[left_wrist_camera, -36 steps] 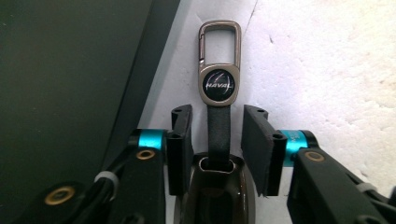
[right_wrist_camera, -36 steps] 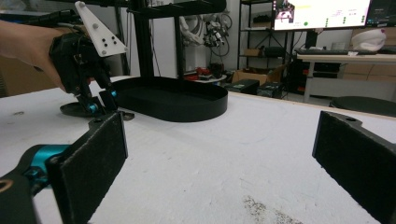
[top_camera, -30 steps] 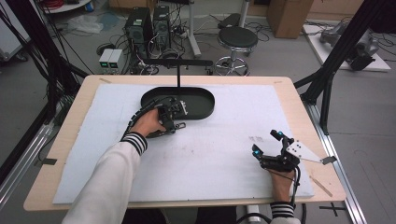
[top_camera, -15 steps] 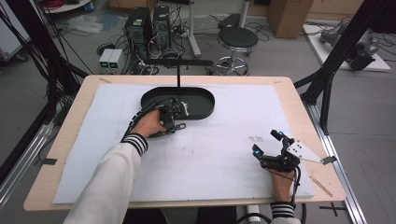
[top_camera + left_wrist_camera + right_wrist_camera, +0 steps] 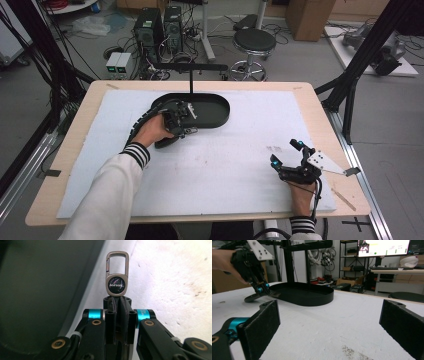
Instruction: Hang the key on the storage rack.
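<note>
Beside black oval tray (image 5: 220,107) | left gripper (image 5: 117,301) clamped on grey metal carabiner keyring (image 5: 116,277) (probably tray-bound) | right gripper (image 5: 329,327) wide open, empty, resting apart

text: we are reading "HAVAL" | on: round black badge of the metal keyring clip (image 5: 117,284) | monitor text in right gripper view: we are finding it too small to read

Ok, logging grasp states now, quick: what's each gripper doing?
Left gripper: shut on the metal keychain clip.
Right gripper: open, holding nothing.
</note>
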Motion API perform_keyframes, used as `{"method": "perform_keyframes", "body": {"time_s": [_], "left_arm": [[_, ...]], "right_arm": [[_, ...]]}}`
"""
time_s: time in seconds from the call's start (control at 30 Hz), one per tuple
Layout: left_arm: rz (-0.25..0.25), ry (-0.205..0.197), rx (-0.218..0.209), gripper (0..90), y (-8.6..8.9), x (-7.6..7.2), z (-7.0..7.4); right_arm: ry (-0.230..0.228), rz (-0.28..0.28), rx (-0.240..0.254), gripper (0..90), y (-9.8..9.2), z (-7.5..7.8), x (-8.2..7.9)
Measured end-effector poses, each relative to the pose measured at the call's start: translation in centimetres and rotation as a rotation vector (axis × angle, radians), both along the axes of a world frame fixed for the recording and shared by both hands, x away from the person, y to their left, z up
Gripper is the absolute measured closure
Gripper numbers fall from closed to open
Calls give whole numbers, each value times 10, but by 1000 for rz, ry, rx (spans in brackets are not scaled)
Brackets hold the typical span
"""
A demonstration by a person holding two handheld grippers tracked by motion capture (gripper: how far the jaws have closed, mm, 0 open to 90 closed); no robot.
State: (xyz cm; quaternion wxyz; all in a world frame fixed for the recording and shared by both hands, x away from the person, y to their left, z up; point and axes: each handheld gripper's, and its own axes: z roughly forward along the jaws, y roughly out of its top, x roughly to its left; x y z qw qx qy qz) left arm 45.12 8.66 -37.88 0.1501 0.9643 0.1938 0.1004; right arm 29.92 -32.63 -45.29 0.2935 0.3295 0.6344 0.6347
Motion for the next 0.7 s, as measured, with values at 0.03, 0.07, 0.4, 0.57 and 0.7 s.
{"method": "perform_keyframes", "body": {"time_s": [0.03, 0.07, 0.4, 0.57, 0.7], "left_arm": [[15, -30, -34, 836, 8, -2, 7], [28, -39, -53, 836, 11, -2, 10], [111, -145, -253, 836, 37, -12, 35], [111, -219, -335, 836, 42, -17, 43], [159, -287, -438, 836, 50, -20, 53]], "right_arm": [[1, 0, 1, 21, 0, 0, 0], [0, -1, -1, 21, 0, 0, 0], [0, -5, -3, 22, 0, 0, 0], [0, -4, 0, 21, 0, 0, 0], [0, -5, -3, 22, 0, 0, 0]]}}
